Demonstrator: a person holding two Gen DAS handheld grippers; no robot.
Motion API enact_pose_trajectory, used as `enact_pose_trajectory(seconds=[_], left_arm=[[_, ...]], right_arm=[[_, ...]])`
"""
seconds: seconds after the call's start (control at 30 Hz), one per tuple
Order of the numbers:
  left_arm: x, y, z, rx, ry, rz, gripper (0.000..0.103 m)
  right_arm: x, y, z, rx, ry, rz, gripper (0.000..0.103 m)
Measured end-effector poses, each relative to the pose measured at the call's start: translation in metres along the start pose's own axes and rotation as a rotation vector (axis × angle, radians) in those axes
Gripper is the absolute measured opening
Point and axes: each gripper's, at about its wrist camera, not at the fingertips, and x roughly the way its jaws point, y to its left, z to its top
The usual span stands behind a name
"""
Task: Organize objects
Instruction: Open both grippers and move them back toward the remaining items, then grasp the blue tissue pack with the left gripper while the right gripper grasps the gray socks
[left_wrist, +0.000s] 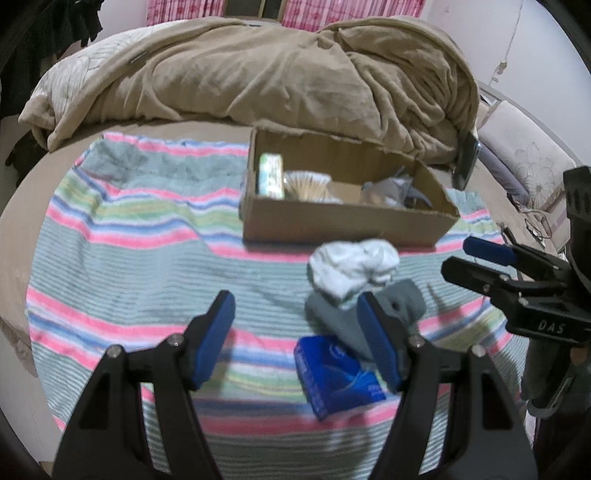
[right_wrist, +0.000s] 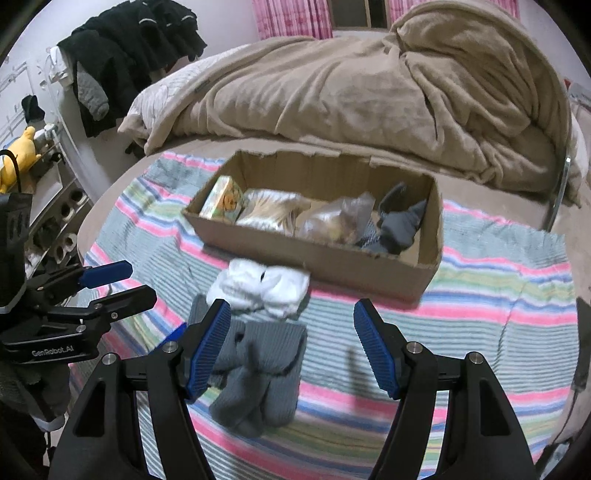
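A striped towel is spread over the bed, and a cardboard box is set on it toward the far side, just in front of a heaped tan blanket.

Inside the box, a small green-and-yellow carton is stood at the left end, a clear bag of pale sticks is laid beside it, a crumpled clear plastic bag is seen near the middle, and dark grey socks are piled at the right end.

In front of the box, on the towel, white socks are bunched close to the near wall of the box; whether they touch it cannot be told. Grey socks are laid just in front of the white ones, their edges overlapping in the left wrist view. A blue packet is placed on the towel beside the grey socks, touching or nearly so.

The left hand-held gripper is held above the towel with its blue pads spread wide and nothing between them; the blue packet and part of the grey socks are seen through the gap. The right hand-held gripper is likewise held with its fingers well apart and nothing gripped, over the grey socks.

Dark clothes are hung at the left of the room, and a yellow plush toy is seen on a rack below.
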Motion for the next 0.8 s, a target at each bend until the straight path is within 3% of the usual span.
enact_pose_trajectory(seconds=[0.63,0.73,0.8], left_arm=[[0.019,0.004,-0.031,-0.029,0.094,0.009,0.07],[0.023,0.0,-0.032,-0.018,0.107,0.007,0.07],[0.025,-0.005,-0.033,-0.008,0.115,0.004,0.07]], right_arm=[[0.06,0.007,-0.029,0.04,0.136,0.079,0.072],[0.06,0.007,-0.029,0.042,0.146,0.119,0.053],[0.057,0.007,-0.029,0.033,0.138,0.118,0.048]])
